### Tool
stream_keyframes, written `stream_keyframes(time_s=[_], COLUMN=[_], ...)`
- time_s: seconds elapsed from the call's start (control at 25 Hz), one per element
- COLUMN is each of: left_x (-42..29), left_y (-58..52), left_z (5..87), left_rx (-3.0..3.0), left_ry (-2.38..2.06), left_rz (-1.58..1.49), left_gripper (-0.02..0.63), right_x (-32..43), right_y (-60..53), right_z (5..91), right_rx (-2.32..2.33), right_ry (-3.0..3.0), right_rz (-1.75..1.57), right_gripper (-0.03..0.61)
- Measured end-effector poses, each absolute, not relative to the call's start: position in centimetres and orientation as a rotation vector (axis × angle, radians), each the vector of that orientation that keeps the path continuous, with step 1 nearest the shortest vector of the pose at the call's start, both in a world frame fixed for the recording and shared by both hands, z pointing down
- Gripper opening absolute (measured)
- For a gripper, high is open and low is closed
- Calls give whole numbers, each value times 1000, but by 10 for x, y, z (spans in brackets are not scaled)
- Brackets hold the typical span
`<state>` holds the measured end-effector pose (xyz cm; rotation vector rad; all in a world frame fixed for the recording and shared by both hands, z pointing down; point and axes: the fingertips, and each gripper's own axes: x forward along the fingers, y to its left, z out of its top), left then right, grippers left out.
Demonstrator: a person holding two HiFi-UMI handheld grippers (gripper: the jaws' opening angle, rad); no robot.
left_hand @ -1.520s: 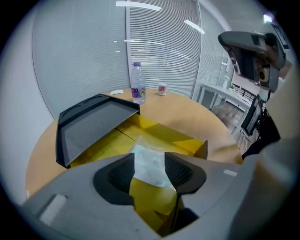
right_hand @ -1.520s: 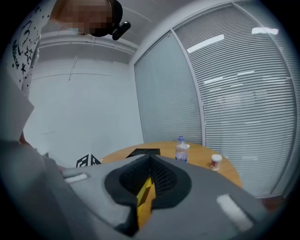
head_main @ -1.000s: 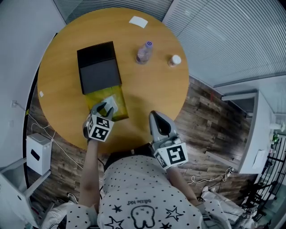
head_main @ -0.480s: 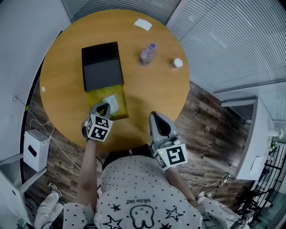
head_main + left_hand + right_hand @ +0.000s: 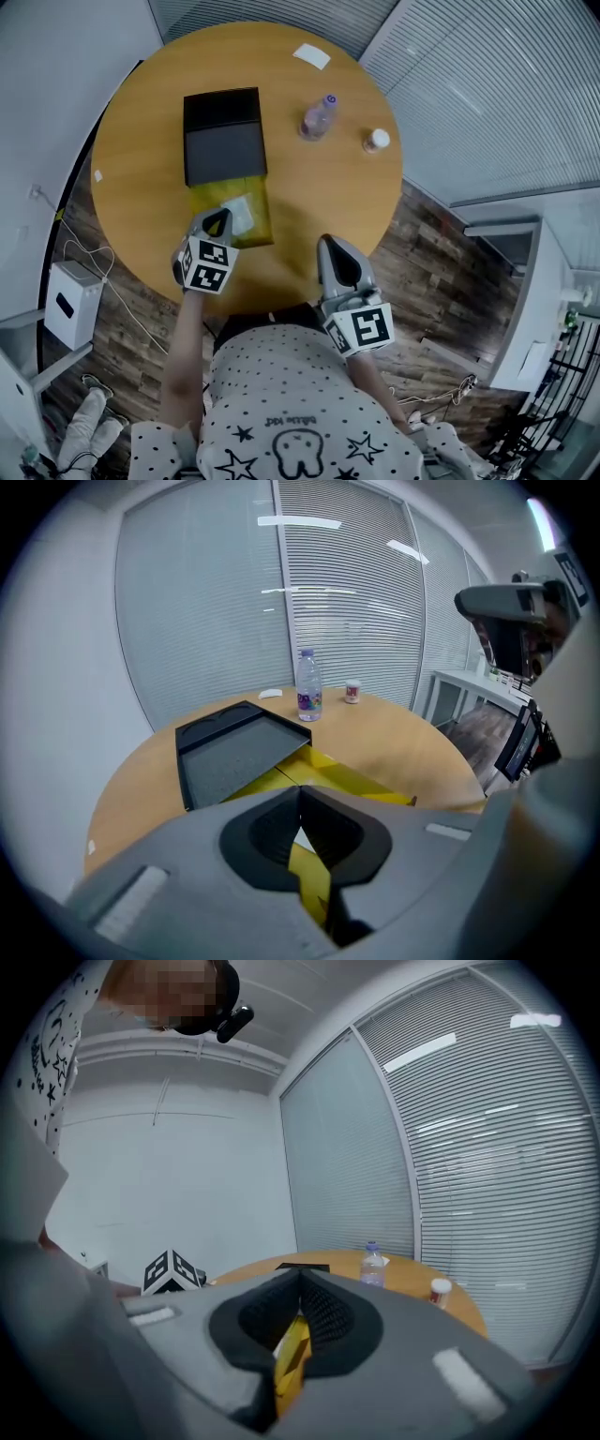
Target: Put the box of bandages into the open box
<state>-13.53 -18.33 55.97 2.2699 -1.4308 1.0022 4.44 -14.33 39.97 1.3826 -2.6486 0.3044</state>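
Left gripper (image 5: 217,217) hovers with jaws pressed together, empty, over the near end of the yellow open box (image 5: 262,229). The box of bandages (image 5: 240,212) lies inside, just right of its tips. Right gripper (image 5: 330,244), closed too and empty, hangs over the bench's (image 5: 319,187) near edge.

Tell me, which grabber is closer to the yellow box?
Left. The left gripper is at the near end of the yellow box, over it. The right gripper is off to the box's right, by the near edge of the table, not touching it.
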Motion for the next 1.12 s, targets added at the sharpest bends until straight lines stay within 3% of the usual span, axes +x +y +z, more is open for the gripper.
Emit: stream_keyframes(time_s=[1.12], left_x=[-151], left_y=[-151], left_z=[362], left_rx=[2350], left_ry=[-2095], left_rz=[464], left_gripper=[9], right_x=[85], right_y=[-156], right_z=[374], right_rx=[1365], right_ry=[-2725], right_rz=[201], right_gripper=[5])
